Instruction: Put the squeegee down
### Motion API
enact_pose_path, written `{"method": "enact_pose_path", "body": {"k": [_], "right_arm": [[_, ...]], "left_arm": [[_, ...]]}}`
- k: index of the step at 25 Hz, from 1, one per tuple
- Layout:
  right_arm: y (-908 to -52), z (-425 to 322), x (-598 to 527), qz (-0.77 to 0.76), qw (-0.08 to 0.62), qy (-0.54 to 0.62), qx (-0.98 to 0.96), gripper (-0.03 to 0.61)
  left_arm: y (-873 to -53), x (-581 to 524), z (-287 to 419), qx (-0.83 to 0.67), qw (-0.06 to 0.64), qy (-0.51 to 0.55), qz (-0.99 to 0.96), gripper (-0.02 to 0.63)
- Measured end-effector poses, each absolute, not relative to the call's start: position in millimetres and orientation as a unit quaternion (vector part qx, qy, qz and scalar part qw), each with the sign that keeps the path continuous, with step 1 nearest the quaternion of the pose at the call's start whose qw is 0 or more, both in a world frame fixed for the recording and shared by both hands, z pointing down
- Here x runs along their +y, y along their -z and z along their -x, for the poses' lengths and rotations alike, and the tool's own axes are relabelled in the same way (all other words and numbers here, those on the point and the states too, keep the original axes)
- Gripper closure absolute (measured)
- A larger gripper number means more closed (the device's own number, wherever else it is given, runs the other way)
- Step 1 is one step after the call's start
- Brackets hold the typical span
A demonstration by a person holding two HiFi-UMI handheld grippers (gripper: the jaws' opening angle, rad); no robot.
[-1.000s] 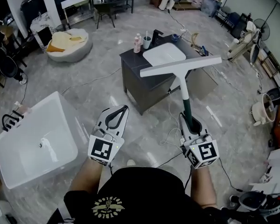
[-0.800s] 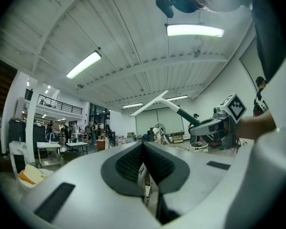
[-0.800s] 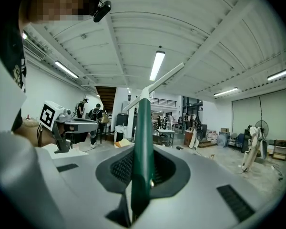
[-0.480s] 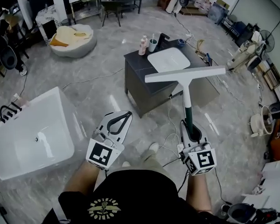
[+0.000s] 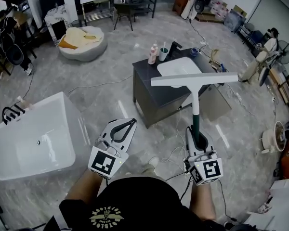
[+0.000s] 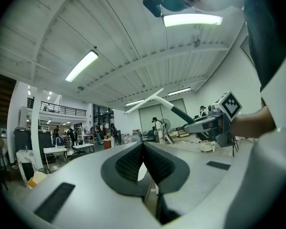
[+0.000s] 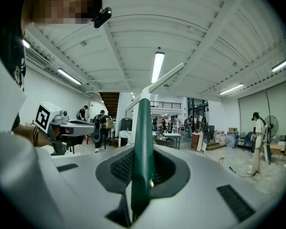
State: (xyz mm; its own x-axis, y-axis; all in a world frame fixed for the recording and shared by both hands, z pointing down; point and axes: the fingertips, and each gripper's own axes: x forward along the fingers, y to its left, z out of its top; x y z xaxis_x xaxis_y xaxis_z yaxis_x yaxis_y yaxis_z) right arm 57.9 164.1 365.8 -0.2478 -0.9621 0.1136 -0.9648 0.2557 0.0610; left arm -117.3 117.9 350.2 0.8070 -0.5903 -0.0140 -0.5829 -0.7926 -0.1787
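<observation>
Lower right of the frame: right claw, clamped on the green handle of the squeegee. The squeegee stands upright, its white blade level at upper centre, in front of the dark table. Left claw, lower centre: pads together, nothing between.

Handling: I would lower the blade slowly and lay it flat before loosening.

Room: bare table top left of the blade; bathtub at far left; cables on the floor between.

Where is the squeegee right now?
The squeegee is at the head view's right, off the floor: the right gripper is shut on its green handle, and its white blade shows across the dark sink cabinet.
</observation>
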Motion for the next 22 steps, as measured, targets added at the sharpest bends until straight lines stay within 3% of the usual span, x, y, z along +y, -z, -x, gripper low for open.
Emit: {"method": "enact_pose_path", "body": {"k": [22], "right_arm": [[-383.5,-139.9,39.8,-0.591,0.063,-0.043,-0.803,0.509]], "left_arm": [[-361.8,-10.2,46.7,0.389,0.091,0.049,0.915,0.591]]}}
